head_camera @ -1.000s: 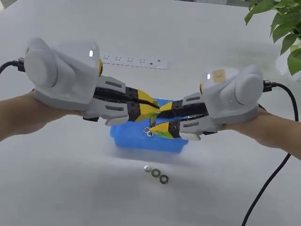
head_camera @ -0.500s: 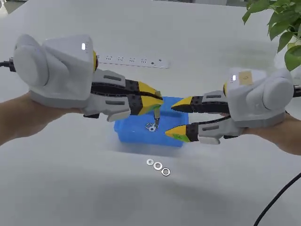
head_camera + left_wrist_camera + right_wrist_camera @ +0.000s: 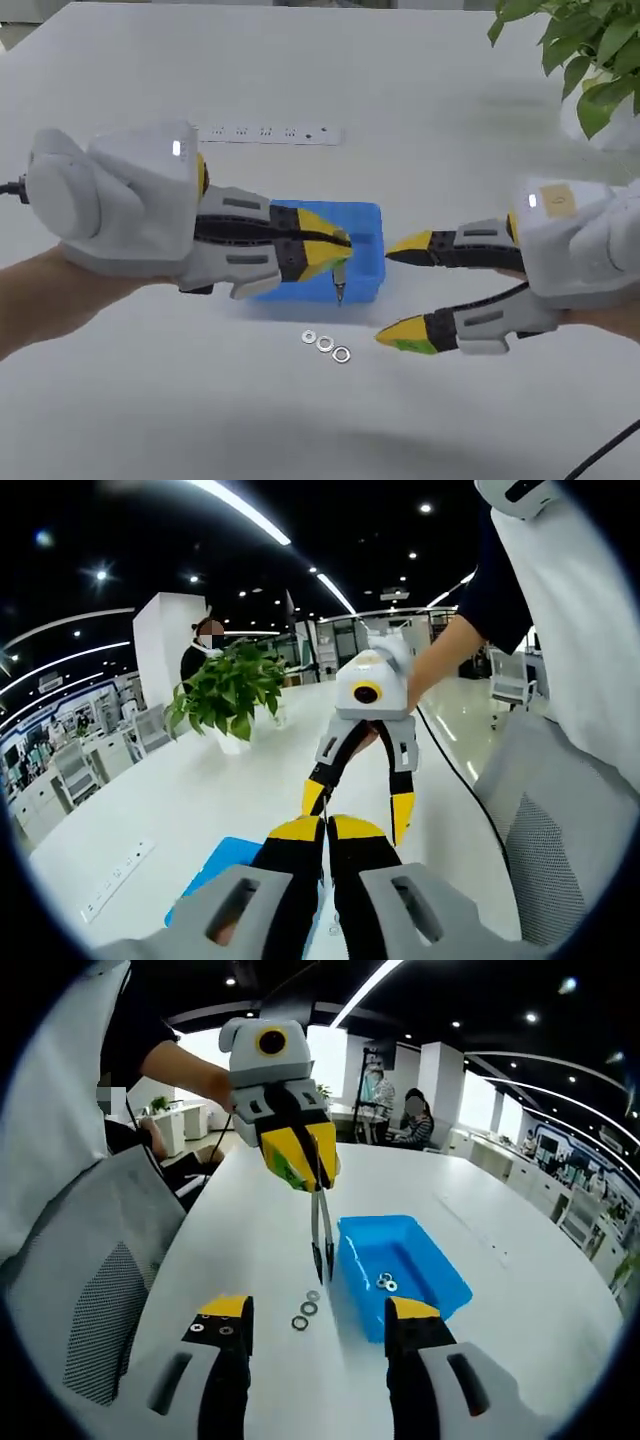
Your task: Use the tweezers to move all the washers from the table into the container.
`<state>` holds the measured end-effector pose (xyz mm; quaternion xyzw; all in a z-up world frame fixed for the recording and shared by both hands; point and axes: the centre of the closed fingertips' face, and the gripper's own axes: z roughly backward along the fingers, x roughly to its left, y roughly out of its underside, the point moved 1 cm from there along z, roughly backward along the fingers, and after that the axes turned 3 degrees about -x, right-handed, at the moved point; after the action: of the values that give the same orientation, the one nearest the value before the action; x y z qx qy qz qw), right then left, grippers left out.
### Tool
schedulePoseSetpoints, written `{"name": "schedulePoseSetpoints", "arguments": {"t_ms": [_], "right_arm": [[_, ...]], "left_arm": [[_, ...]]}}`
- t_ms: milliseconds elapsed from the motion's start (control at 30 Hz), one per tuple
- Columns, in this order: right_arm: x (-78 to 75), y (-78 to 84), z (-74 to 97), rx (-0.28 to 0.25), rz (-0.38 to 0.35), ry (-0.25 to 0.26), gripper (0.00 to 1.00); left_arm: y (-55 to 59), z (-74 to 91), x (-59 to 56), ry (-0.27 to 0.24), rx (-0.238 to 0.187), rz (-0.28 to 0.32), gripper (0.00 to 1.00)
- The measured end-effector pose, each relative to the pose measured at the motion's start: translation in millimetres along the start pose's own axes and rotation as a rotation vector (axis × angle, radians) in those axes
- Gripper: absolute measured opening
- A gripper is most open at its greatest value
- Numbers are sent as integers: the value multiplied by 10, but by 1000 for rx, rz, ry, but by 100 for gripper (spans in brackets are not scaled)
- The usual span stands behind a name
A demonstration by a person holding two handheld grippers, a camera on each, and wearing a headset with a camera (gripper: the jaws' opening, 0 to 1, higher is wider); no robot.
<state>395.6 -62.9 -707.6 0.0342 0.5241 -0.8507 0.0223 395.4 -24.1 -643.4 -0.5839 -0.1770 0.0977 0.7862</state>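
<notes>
Blue rectangular plastic container (image 3: 365, 225) on white table (image 3: 150, 400), head view: left gripper (image 3: 338, 243) clamps slim metal tweezers (image 3: 340, 285) tip-down near three flat metal ring washers (image 3: 325, 344); right gripper (image 3: 385, 293) gapes wide. Right gripper view adds further washers (image 3: 385, 1282) lying inside the container. Left gripper view adds a leafy potted plant (image 3: 225, 690).

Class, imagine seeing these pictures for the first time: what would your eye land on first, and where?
The left tool, yellow-tipped, is shut on tweezers hanging point-down by the near edge of the bright blue container; the right tool gapes open beside it. Three washers lie in a row on the white table just in front of the container.
</notes>
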Motion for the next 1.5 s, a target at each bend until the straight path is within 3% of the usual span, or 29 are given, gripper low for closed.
{"name": "schedulePoseSetpoints", "arguments": {"t_ms": [167,400,767,1200,1500], "right_arm": [[196,174,72,21,-37,-14,59],[384,299,63,21,-58,-48,67],[697,376,16,26,-106,-108,76],[793,456,46,33,-157,-128,76],[769,441,11,30,-167,-134,76]], "left_arm": [[102,-51,-119,12,13,17,5],[236,-69,-234,20,22,46,5],[379,-100,-293,19,33,83,5],[509,-161,-310,32,56,84,6],[513,-165,-291,38,65,88,6]]}}
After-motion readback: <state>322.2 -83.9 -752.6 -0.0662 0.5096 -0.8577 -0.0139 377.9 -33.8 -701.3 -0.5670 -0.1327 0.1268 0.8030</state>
